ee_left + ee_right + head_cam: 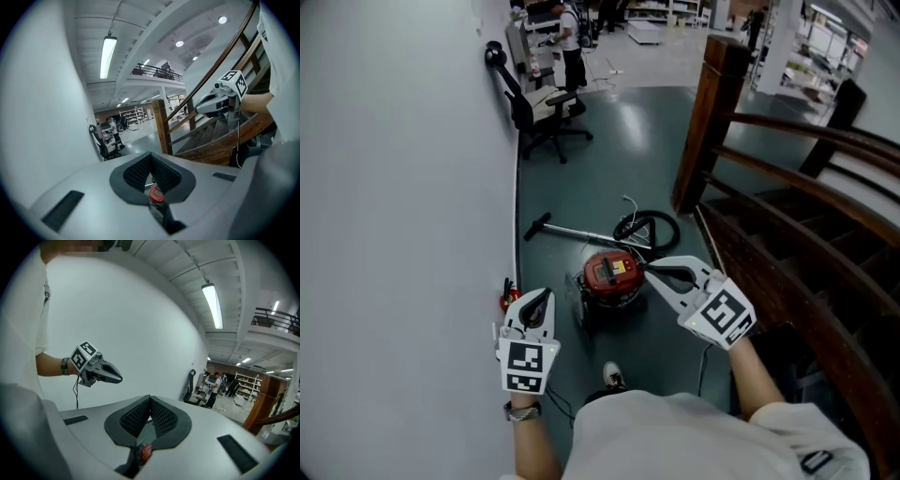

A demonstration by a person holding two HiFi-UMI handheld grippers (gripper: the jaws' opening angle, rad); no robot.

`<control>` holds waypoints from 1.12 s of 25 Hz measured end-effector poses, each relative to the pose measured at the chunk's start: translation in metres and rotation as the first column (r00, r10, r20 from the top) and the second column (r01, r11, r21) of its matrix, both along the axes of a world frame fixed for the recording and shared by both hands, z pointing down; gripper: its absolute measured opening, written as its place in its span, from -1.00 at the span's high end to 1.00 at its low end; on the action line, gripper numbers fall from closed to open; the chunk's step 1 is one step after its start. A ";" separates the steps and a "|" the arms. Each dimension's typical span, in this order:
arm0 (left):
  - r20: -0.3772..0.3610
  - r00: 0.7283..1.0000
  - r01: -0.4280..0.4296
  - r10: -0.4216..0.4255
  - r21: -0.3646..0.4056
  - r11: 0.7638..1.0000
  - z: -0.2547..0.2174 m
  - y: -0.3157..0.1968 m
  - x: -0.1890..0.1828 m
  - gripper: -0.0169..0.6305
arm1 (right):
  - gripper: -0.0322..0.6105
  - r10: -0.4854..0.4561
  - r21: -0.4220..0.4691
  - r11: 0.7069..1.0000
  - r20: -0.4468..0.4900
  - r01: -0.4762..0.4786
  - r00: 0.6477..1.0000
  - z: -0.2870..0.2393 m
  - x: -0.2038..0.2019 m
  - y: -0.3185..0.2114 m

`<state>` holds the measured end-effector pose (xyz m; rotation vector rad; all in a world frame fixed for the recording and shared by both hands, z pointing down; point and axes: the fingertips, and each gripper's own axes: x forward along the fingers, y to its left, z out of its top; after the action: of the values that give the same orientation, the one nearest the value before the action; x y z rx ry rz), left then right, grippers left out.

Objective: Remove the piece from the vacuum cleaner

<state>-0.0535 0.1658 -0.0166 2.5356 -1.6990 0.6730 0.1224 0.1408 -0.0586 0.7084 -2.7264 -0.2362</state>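
A red canister vacuum cleaner [612, 276] stands on the dark green floor, straight ahead of me. Its black hose [648, 228] coils behind it, and a metal wand [581, 233] with a floor nozzle lies to the back left. My left gripper [546, 295] is held up at the vacuum's left, shut and empty. My right gripper [649, 272] is raised over the vacuum's right side, also shut with nothing in it. Through the gap behind each gripper's closed pads the red vacuum body [156, 195] [146, 451] shows far below. Each gripper appears in the other's view: right gripper [200, 108], left gripper [118, 378].
A white wall [403, 234] runs along my left. A wooden staircase with banister and newel post [709, 122] rises on my right. A small red object [507, 298] lies at the wall's foot. Black office chairs [536, 114] and a standing person [572, 47] are farther down the floor.
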 end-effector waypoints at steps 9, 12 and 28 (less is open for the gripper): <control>-0.004 1.000 -0.018 0.018 -0.007 1.000 0.012 -0.035 -0.025 0.94 | 0.81 0.049 0.074 0.996 -0.006 -0.048 0.999 0.000 -0.022 -0.033; -0.003 0.999 -0.033 0.033 -0.009 0.999 0.014 -0.047 -0.028 0.94 | 0.81 0.069 0.072 0.995 0.007 -0.069 0.998 0.001 -0.026 -0.041; 0.017 0.999 -0.049 0.050 -0.058 0.997 0.029 -0.070 -0.035 0.94 | 0.81 0.082 -0.026 0.996 0.058 -0.081 0.995 0.017 -0.037 -0.065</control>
<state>-0.0880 0.0963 0.0120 2.5477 -1.6030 0.7387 0.0849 0.0761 -0.0421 0.8308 -2.7433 -0.1669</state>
